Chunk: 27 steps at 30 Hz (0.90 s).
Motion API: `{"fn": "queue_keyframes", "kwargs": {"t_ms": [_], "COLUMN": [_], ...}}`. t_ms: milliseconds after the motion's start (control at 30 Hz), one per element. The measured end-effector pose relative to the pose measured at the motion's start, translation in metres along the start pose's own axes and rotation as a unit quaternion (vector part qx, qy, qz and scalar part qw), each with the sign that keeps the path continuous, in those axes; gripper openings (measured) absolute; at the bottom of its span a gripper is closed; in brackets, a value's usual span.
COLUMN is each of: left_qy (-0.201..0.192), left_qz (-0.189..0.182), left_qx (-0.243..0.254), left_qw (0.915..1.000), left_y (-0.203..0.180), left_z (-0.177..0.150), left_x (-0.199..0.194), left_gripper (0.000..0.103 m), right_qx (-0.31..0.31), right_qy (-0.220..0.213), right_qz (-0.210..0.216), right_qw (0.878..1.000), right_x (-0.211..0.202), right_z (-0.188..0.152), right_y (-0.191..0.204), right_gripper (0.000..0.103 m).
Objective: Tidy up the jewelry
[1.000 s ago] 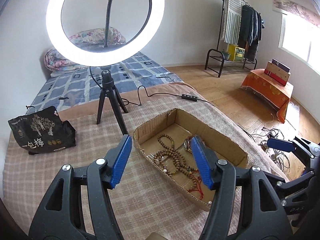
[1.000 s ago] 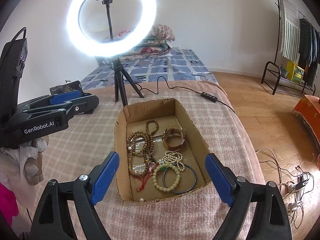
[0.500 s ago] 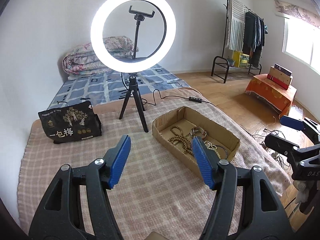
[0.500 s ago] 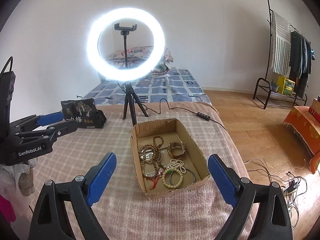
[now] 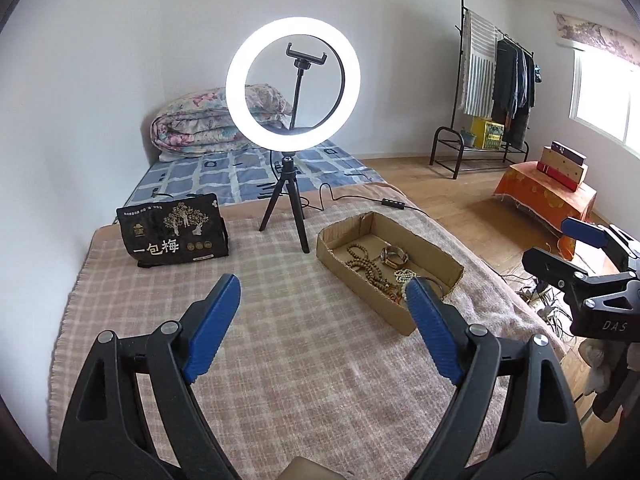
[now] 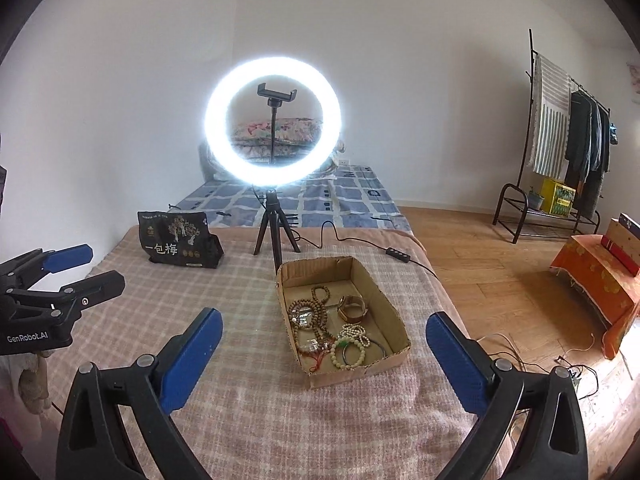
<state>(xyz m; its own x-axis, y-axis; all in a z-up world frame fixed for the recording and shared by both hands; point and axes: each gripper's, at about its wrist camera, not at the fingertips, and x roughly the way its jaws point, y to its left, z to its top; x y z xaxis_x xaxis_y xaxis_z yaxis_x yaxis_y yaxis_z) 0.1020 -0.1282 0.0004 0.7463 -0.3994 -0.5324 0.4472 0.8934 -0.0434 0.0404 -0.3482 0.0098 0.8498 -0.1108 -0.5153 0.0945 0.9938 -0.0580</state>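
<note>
Both hand-held grippers (image 5: 324, 312) (image 6: 324, 340) have pulled back from the cardboard box (image 6: 394, 312), jaws just opened wide and empty; keep clear of the beads (image 6: 316, 312).

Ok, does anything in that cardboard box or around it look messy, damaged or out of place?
Yes. The box is a rough cut-down tray with ragged, uneven walls. Inside, the brown bead strands lie tangled in a heap, with the pale beads overlapping them. Nothing has spilled onto the blanket. Both grippers are open and empty.
</note>
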Motion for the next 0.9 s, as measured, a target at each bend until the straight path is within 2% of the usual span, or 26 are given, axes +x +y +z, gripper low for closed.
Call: {"fn": "queue_keyframes", "kwargs": {"t_ms": [267,333,400,900], "left_qy": [0.007,0.006,0.0,0.004], "left_qz": [0.017,0.023,0.025,0.03], "left_qx": [0.004,0.009,0.008,-0.001], "left_qw": [0.9998,0.9997,0.9996,0.9995], "left_y": [-0.003,-0.005,-0.005,-0.007], "left_z": [-0.013,-0.015,-0.016,-0.018], "left_x": [-0.017,-0.021,-0.025,-0.034], "left_gripper": [0.089,0.097,0.1,0.102], "right_qx": [0.005,0.006,0.007,0.016], "right_qy": [0.005,0.007,0.009,0.008], "right_qz": [-0.007,-0.009,-0.012,-0.026], "right_qw": [1.0,1.0,1.0,0.999], "right_x": [-0.005,-0.005,-0.005,-0.012], "right_z": [-0.011,-0.014,-0.017,-0.02], "right_y": [0.004,0.004,0.004,-0.002], "right_gripper": [0.103,0.103,0.103,0.103]}}
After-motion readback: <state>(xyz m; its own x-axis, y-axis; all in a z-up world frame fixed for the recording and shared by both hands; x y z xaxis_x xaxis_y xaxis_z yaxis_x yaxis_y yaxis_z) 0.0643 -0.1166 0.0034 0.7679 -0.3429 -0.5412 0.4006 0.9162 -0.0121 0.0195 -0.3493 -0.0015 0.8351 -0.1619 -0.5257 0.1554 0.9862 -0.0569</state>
